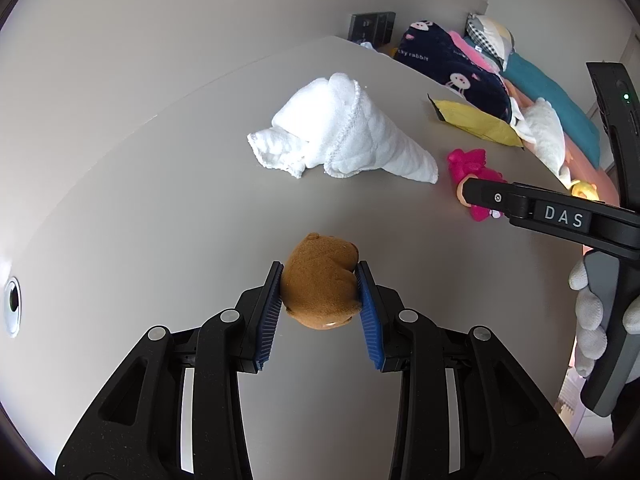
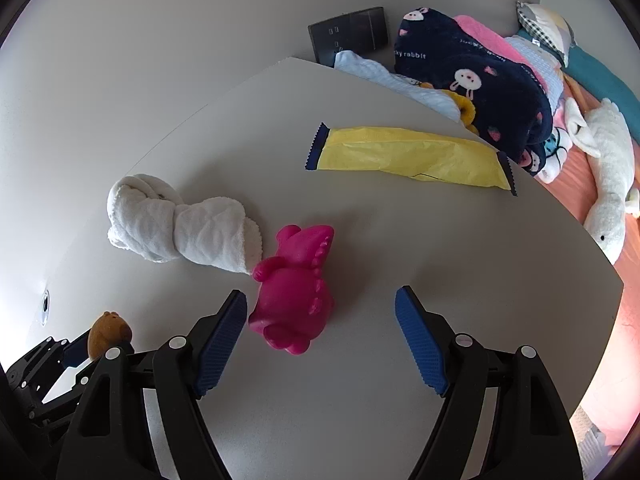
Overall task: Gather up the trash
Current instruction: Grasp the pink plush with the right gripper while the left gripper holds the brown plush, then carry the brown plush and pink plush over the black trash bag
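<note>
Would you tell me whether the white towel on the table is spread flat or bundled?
Bundled: the white towel sits rolled and bunched, not flat.

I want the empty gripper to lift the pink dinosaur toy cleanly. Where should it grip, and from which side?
Probably across the pink dinosaur toy's belly, from above: it lies flat on the table, and the open right gripper stands just short of it.

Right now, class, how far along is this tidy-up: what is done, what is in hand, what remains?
Done: nothing visibly binned; no bin is in view. In hand: the left gripper is shut on a brown plush toy; the right gripper is open by the pink toy. Left: the yellow wrapper and white towel lie on the table.
</note>
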Tool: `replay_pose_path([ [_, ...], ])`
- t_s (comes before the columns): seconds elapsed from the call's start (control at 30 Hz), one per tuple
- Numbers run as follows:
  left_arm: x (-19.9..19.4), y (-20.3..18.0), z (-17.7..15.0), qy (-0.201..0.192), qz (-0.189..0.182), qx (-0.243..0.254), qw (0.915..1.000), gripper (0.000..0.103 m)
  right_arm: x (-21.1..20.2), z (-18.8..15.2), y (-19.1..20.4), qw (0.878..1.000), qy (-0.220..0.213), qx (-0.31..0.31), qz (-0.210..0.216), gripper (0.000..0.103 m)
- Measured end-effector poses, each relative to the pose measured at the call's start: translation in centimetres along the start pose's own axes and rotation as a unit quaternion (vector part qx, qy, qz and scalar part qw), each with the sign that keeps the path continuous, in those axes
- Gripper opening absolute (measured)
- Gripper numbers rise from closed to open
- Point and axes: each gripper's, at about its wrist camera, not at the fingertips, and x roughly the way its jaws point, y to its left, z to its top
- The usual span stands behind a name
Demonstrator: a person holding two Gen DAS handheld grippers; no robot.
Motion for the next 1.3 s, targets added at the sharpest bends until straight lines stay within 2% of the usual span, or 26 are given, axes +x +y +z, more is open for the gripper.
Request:
replay_pose_path([
  [0.2, 0.1, 0.3, -0.1, 0.002, -0.002, -0.005, 1.0000, 0.036, 0.8, -0.1, 0.5, 1.000, -0.006, -0.014, -0.007, 0.067],
  [0.27, 0.2, 0.3, 0.0, 0.002, -0.002, -0.006, 1.0000, 0.036, 0.8, -0.1, 0.8, 1.000, -0.007, -0.024, -0.007, 0.057],
  [0.3, 0.2, 0.3, 0.0, 0.002, -0.003, -0.006, 1.0000, 0.036, 0.7, -0.1, 0.9, 1.000, -0.006, -0.029, -0.005, 0.048],
  [0.33, 0.1, 0.4, -0.1, 0.002, -0.003, -0.006, 1.0000, 0.036, 0.7, -0.2, 0.9, 1.000, -0.002, -0.031, -0.002, 0.042],
  [0.8, -1.0, -0.6, -0.2, -0.009, -0.009, 0.009, 0.9999, 0.036, -2.2, -1.4, -0.1, 1.000, 0.002, -0.021, 0.005, 0.042],
  [1.3, -3.7, -5.3, -0.7, -0.032, -0.030, 0.053, 0.9977, 0.036, -8.2, -4.9, -2.5, 1.000, -0.024, -0.008, 0.000, 0.042],
])
